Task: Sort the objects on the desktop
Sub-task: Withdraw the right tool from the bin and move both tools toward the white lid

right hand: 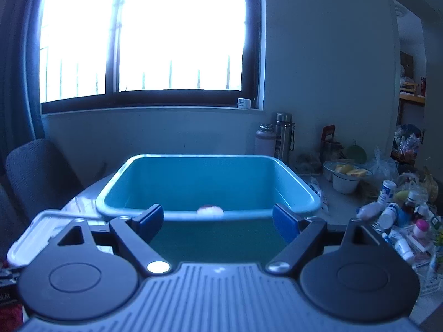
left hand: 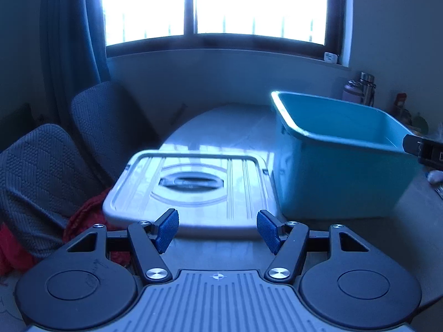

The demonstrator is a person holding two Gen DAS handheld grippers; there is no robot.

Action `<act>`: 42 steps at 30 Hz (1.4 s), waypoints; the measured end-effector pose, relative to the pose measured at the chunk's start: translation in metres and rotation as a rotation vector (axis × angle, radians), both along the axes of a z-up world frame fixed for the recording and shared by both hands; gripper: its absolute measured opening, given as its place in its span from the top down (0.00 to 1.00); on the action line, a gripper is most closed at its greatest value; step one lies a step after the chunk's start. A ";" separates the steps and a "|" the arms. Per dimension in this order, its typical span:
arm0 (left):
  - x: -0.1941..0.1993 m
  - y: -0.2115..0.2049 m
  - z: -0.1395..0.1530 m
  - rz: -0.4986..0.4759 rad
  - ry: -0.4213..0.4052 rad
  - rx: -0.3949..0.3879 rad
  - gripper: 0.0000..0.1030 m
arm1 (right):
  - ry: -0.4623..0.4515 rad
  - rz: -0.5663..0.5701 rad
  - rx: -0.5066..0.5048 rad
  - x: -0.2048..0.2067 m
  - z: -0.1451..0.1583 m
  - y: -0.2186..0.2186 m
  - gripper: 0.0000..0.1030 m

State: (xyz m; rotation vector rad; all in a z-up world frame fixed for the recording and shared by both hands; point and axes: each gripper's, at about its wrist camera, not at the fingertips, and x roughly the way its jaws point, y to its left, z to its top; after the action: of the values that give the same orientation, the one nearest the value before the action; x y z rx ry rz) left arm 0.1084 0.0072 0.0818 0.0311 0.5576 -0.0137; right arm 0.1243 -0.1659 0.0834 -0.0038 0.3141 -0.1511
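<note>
With its lid (left hand: 191, 191) laid flat at centre frame, the bin (right hand: 207, 185) stands open to take the clutter (right hand: 398, 215) heaped lower right, while both the left gripper (left hand: 218, 231) and right gripper (right hand: 218, 221) hover, jaws apart and empty.

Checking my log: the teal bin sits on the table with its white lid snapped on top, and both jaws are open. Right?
Not quite. The white lid lies flat on the table beside the teal bin, which is open, as the left wrist view shows. Both jaws are open.
</note>
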 end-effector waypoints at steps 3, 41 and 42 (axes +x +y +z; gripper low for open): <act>-0.017 -0.004 -0.007 -0.013 0.016 0.003 0.37 | 0.022 0.002 0.001 -0.016 -0.008 -0.004 0.15; -0.075 0.020 -0.051 0.009 0.145 0.048 0.37 | 0.260 0.038 0.084 -0.092 -0.092 0.023 0.11; -0.074 0.021 -0.051 0.013 0.147 0.047 0.37 | 0.260 0.040 0.086 -0.091 -0.092 0.024 0.11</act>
State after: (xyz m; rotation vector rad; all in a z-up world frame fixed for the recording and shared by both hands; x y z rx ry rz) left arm 0.0345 0.0278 0.0304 0.0724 0.7052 0.0100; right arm 0.0336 -0.1419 -0.0084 0.0562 0.5800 -0.0975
